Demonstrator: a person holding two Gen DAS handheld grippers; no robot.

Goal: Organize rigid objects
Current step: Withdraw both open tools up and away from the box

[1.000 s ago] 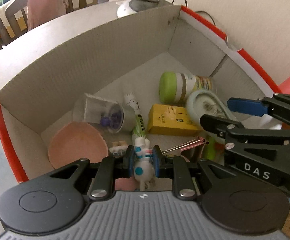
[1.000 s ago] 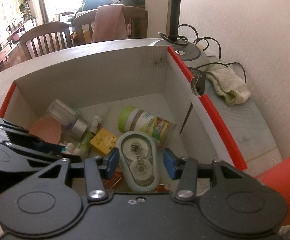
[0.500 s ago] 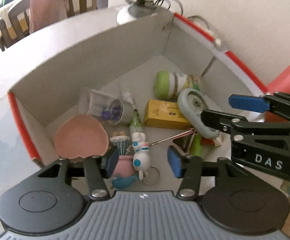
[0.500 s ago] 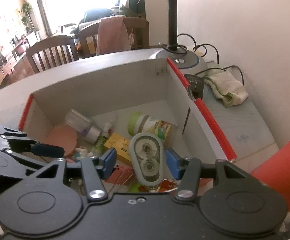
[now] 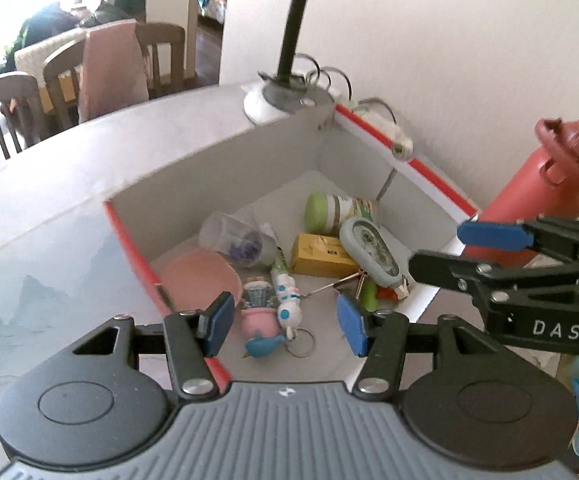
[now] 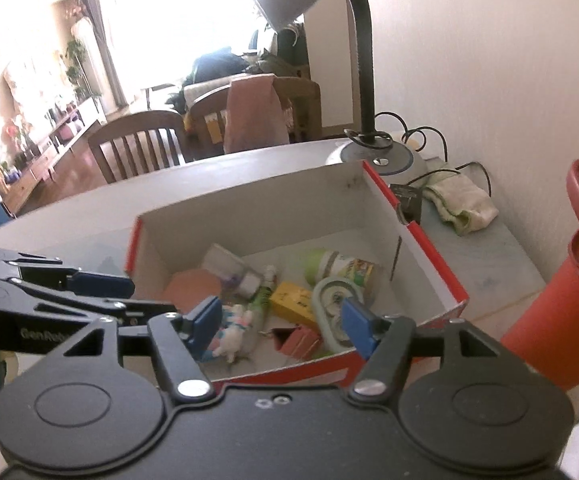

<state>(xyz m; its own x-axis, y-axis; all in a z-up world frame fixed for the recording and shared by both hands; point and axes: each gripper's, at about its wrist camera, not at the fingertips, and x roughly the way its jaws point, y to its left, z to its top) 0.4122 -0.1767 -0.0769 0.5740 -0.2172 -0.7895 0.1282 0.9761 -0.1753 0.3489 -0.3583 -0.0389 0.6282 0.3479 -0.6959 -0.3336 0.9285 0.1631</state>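
We hold both tools above the near edge of the cardboard box (image 5: 217, 184), and we judge this as the pull-away after a drop, since every small thing lies loose on its floor. The left gripper (image 5: 285, 322) has its jaws apart and empty; the right gripper (image 6: 285, 322) has just been opening, with nothing between its pads. The rabbit keychain (image 5: 287, 304) rests near the box's near edge, below and just ahead of our left jaws. The tape dispenser (image 6: 331, 304) leans toward the near right corner, under our right jaws. The green-capped bottle (image 5: 339, 212) lies by the far right wall, and the yellow box (image 5: 321, 254) sits mid-floor. We count 2 items freshly released.
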